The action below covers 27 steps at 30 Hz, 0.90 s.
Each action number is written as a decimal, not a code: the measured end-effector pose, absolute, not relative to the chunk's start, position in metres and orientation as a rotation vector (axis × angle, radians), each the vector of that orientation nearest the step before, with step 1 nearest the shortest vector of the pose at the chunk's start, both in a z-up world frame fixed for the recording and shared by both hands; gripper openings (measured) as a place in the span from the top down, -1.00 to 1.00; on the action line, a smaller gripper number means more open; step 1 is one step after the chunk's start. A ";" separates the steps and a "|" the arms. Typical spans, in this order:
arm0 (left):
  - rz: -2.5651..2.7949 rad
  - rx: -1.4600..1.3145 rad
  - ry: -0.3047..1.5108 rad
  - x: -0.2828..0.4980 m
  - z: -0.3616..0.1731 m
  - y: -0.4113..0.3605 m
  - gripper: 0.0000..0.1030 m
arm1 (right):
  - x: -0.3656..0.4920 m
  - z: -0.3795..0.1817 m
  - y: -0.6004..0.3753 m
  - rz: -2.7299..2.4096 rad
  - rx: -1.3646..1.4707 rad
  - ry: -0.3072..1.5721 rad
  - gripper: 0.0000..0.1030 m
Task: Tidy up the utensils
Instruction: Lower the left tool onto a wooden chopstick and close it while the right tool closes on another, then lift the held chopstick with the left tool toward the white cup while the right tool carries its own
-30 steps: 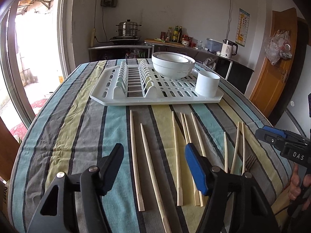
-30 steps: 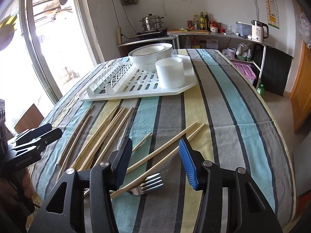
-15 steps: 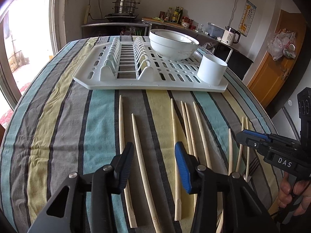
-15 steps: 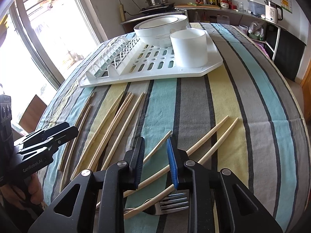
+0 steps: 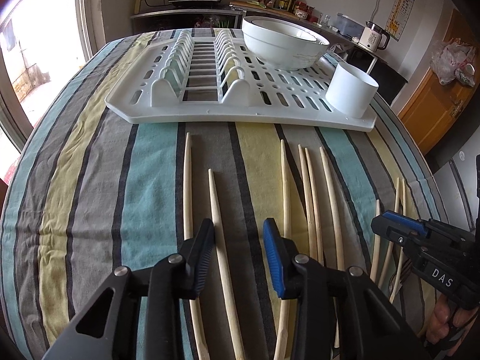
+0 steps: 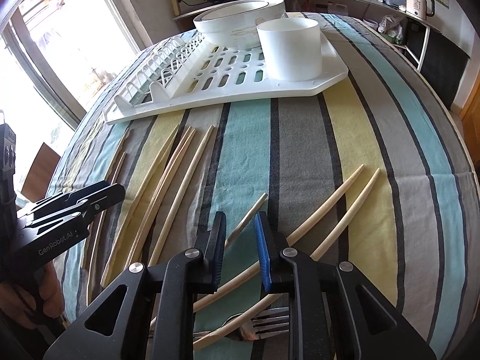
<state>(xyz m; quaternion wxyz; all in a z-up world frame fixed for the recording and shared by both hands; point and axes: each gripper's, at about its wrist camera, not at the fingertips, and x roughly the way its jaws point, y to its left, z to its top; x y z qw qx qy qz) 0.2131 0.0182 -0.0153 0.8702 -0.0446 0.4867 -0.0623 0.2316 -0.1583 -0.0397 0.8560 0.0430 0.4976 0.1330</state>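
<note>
- On the left of the striped tablecloth [image 5: 99,180], two chopsticks lie side by side: an outer chopstick [image 5: 187,186] and a shorter chopstick [image 5: 216,210] just to its right.
- The left gripper [image 5: 238,234] has come lower and nearer over the last second, and its jaws have narrowed from wide apart to a moderate gap. They are still open and hold nothing; the shorter chopstick runs between them, close to the black finger.
- My reading: the left side is lining up on that single chopstick, and a clean pinch needs the jaws to settle down around it.
- Further right lies a group of four chopsticks [image 5: 309,198], untouched, all pointing toward the white drying rack [image 5: 192,111].
- On the rack stand a bowl [image 5: 282,45] and a white cup [image 5: 351,90], the likely holder for the utensils; nothing is in it that I can see.
- The right gripper [image 6: 239,234] has dropped toward the table too, and its jaws have closed in from wide to a narrow slot. A short chopstick [image 6: 255,210] lies in that slot, but I cannot see either pad pressing it, so I take it as not yet gripped.
- Two crossed chopsticks [image 6: 330,204] and a fork [image 6: 270,321] lie beneath and right of that gripper.
- Nothing has been lifted yet, so the sorting appears to be at its start.
</note>
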 end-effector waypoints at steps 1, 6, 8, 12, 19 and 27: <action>-0.128 -0.085 1.022 0.214 -0.016 0.017 0.33 | 0.233 -0.040 -0.157 0.275 0.088 1.048 0.61; -0.119 -0.044 1.045 0.222 -0.015 0.013 0.35 | 0.239 -0.038 -0.150 0.252 0.051 1.063 0.62; -0.115 -0.021 1.055 0.226 -0.016 0.010 0.35 | 0.240 -0.038 -0.147 0.237 0.033 1.066 0.73; -0.097 0.013 1.063 0.232 -0.015 0.007 0.54 | 0.241 -0.038 -0.148 0.229 0.032 1.069 0.80; -0.099 0.002 1.061 0.235 -0.015 0.011 0.88 | 0.241 -0.036 -0.153 0.252 0.075 1.060 0.90; -0.138 -0.014 1.058 0.234 -0.012 0.008 0.88 | 0.243 -0.036 -0.156 0.285 0.113 1.076 1.00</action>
